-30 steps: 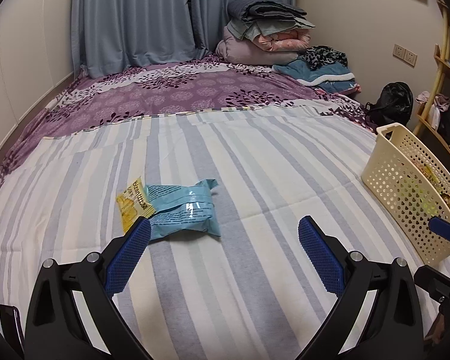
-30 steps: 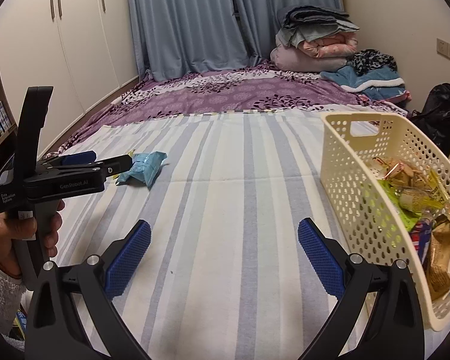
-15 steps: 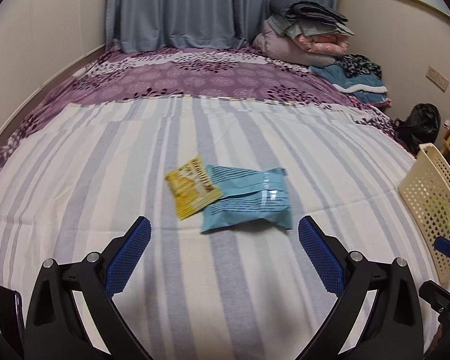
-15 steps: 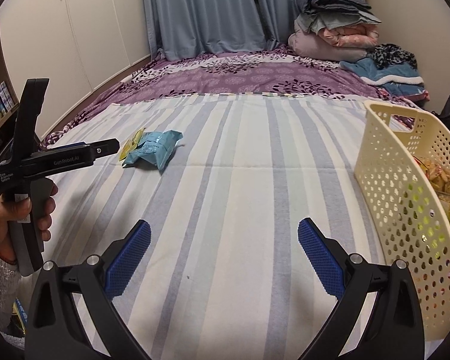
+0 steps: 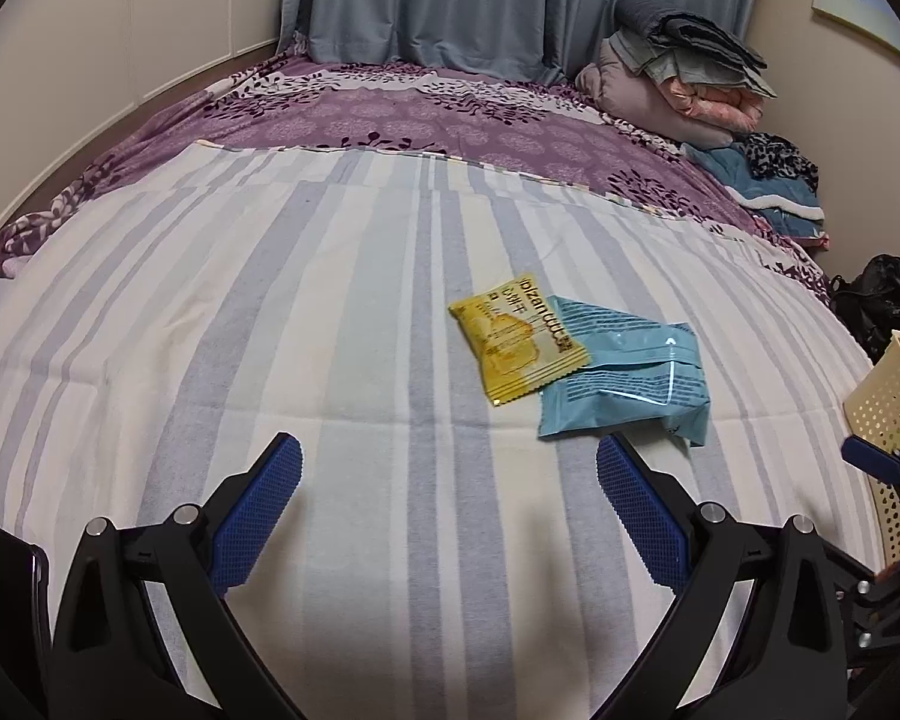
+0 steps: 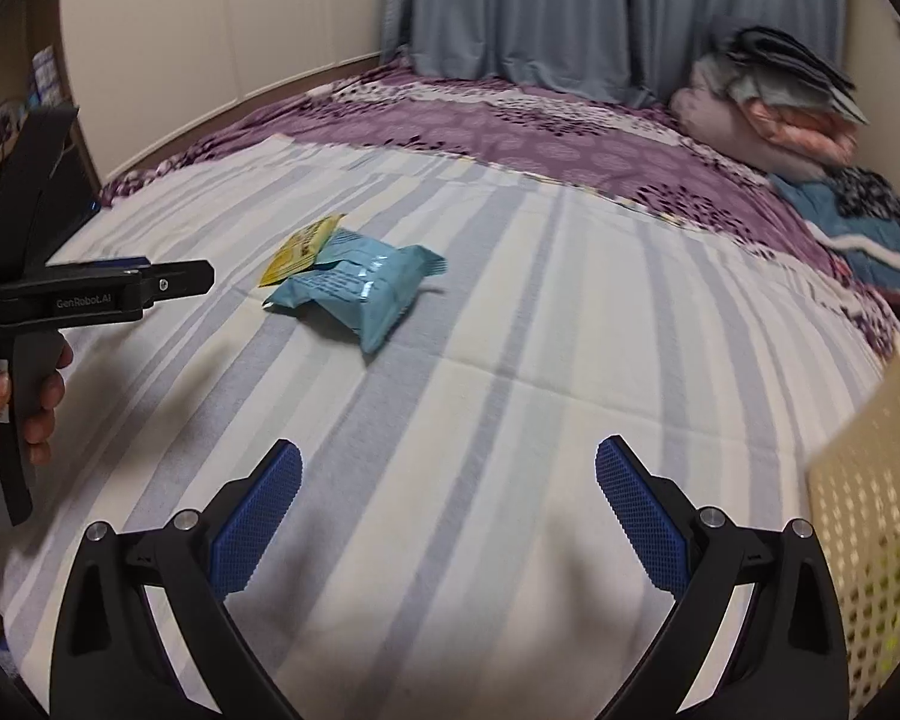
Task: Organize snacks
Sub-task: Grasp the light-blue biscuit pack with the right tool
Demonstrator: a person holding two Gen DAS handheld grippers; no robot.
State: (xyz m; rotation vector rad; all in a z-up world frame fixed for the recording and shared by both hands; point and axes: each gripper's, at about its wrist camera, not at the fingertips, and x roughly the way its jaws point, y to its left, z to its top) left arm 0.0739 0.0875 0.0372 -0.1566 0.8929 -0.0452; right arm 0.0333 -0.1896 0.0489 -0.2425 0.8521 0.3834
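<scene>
Lying on the striped bed sheet (image 5: 342,312) are two snack packets: a flat yellow packet (image 5: 517,333) with serrated edges, one corner overlapping a puffy light-blue packet (image 5: 627,378) with fine print and a glossy centre seam. The yellow one's lettering appears upside down and is not clearly legible. The left gripper (image 5: 447,516) hovers wide and empty just short of the packets; its side reads "GenRobot.AI" in the right wrist view. The right gripper (image 6: 448,516) is also spread wide, empty, beside the cream perforated basket (image 6: 864,546).

Two low wrist views, shared bed (image 5: 390,312)
</scene>
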